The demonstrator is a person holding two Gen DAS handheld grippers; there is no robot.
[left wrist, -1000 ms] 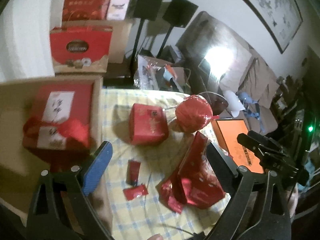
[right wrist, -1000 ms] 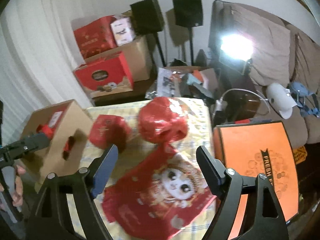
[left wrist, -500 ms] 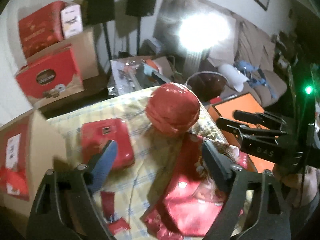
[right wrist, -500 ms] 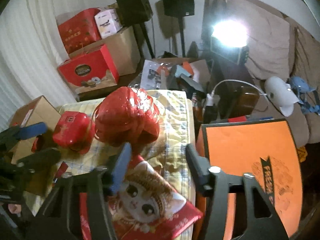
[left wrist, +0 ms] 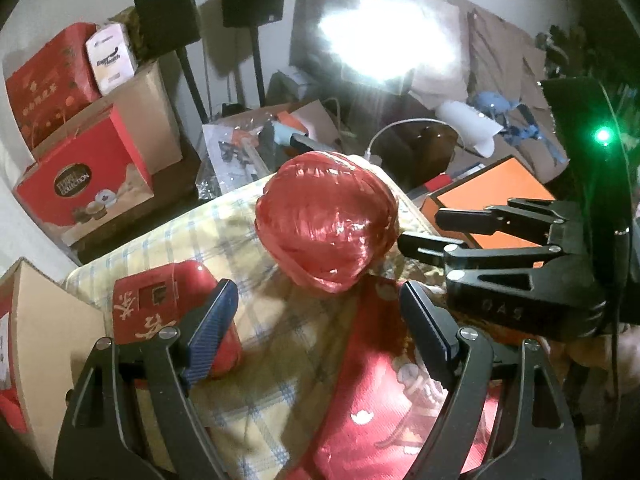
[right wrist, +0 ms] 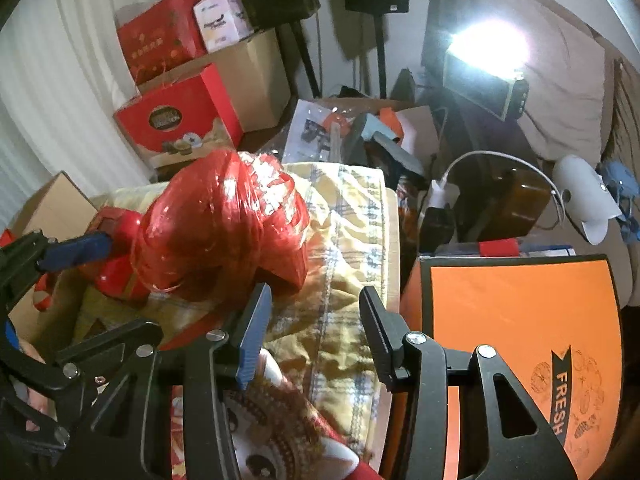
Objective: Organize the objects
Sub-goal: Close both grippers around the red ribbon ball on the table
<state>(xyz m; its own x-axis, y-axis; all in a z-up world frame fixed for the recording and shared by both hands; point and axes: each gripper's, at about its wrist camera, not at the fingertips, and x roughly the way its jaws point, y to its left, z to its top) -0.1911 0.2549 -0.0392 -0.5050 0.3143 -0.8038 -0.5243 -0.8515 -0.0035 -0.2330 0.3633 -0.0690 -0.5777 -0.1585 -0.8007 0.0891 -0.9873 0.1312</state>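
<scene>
1. The main thing here is a big round ball of shiny red plastic raffia string point(left wrist: 328, 224), wound in wide glossy bands that catch the light. It sits on a yellow cloth with a blue plaid pattern point(left wrist: 248, 364) covering the table, towards the far end.
2. Right beside it, on its left in the left wrist view, is a rounded red gift tin with gold characters and a little square window point(left wrist: 160, 312). In front of the ball lies a flat red paper bag printed with a cartoon cat face point(right wrist: 276, 432).
3. The left gripper point(left wrist: 316, 336) is spread wide with nothing between its fingers, hovering over the cloth just short of the ball. One blue pad overlaps the tin in the picture; I can't tell if it touches.
4. The right gripper point(right wrist: 312, 336) is half open above the cloth and the cat bag's edge. Its jaws have just been closing in, but nothing is pinched between them.
5. Versus a second ago: both wrist views sit lower and closer, so the ball looks way bigger. In the left wrist view the open cardboard box with a red ribboned package point(left wrist: 24, 360) has slid to the left edge, and the small red packets on the cloth are gone from sight. In the right wrist view the cat bag has slipped under the gripper.
6. Further out: a flat orange box with "FRESH" printed on it point(right wrist: 520, 340) right of the table, red gift boxes and black speakers at the back.
</scene>
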